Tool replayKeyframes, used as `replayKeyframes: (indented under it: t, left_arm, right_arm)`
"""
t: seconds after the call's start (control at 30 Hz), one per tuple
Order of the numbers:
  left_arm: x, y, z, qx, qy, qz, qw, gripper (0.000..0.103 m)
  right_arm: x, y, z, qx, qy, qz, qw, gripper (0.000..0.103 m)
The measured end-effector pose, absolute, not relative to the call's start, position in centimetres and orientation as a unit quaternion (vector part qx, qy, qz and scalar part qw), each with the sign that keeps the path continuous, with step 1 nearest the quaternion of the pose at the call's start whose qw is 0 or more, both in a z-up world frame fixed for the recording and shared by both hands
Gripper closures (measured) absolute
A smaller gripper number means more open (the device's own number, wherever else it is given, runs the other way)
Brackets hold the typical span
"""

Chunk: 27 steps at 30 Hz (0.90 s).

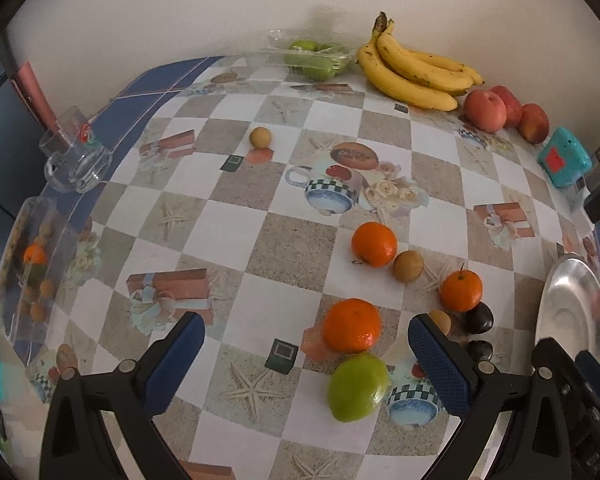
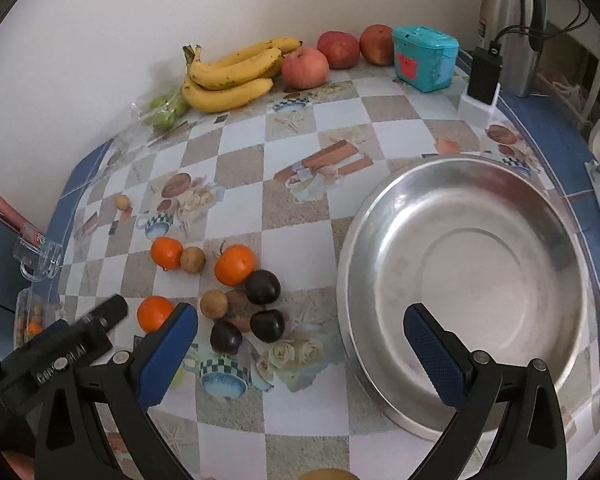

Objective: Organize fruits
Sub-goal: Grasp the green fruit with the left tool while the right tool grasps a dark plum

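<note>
My left gripper [image 1: 306, 356] stands open low over the checked tablecloth. A green round fruit [image 1: 358, 386] and an orange [image 1: 352, 325] lie between its fingers, nearer the right one. Two more oranges [image 1: 374, 243] [image 1: 461, 290], small brown fruits [image 1: 408, 265] and dark plums [image 1: 478, 317] lie just beyond. My right gripper [image 2: 302, 354] is open and holds nothing. Its right finger hangs over the steel bowl [image 2: 480, 264], which has nothing in it. The plums [image 2: 263, 287] and oranges [image 2: 235, 264] lie ahead of its left finger.
Along the back wall lie bananas [image 2: 232, 76], three apples [image 2: 304, 67], bagged green fruit [image 2: 164, 110] and a teal box [image 2: 424, 58]. A thermos [image 2: 512, 20] and charger [image 2: 482, 80] stand back right. A glass mug [image 1: 76, 160] and a clear fruit tub [image 1: 32, 264] sit at the left edge.
</note>
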State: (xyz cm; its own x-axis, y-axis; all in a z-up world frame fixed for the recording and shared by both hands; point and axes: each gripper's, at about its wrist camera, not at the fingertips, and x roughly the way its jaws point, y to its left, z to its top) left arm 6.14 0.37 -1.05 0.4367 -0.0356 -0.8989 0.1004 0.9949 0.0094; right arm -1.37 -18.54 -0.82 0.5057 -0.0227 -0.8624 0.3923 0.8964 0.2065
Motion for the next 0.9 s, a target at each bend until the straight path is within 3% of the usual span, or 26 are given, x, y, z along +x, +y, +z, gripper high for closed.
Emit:
replayKeyframes:
  t: [0.27,0.5,0.57,0.63,0.7,0.9]
  left_arm:
    - [7.0,1.0,-0.3,0.005,0.51,-0.029,0.86,0.008]
    - [6.6,0.6,-0.7,0.017,0.517,-0.039,0.855,0.008]
    - [6.5,0.3,-1.3,0.024,0.528,-0.044,0.848,0.008]
    - [6.3,0.1,-1.9,0.029,0.54,-0.05,0.84,0.008]
    - [6.1,0.0,-2.5,0.027,0.553,-0.059,0.831,0.008]
    - [5.5,-0.9,-4.5,0.027,0.589,-0.081,0.804,0.016]
  right_arm:
    - [-0.2,-18.8,-0.8,0.188,0.463,-0.121,0.858,0.001]
    - [0.7,-18.4,-0.5,0.176,0.456,-0.099,0.867,0.003]
    - [0.9,-18.1,-0.7,0.166,0.46,-0.094,0.867,0.019]
    - [1.0,-18.1,-1.1,0.167,0.468,-0.091,0.863,0.027]
    - [1.0,-18.2,-1.5,0.17,0.476,-0.09,0.858,0.028]
    - [1.4,-18.0,-3.8,0.188,0.513,-0.072,0.835,0.045]
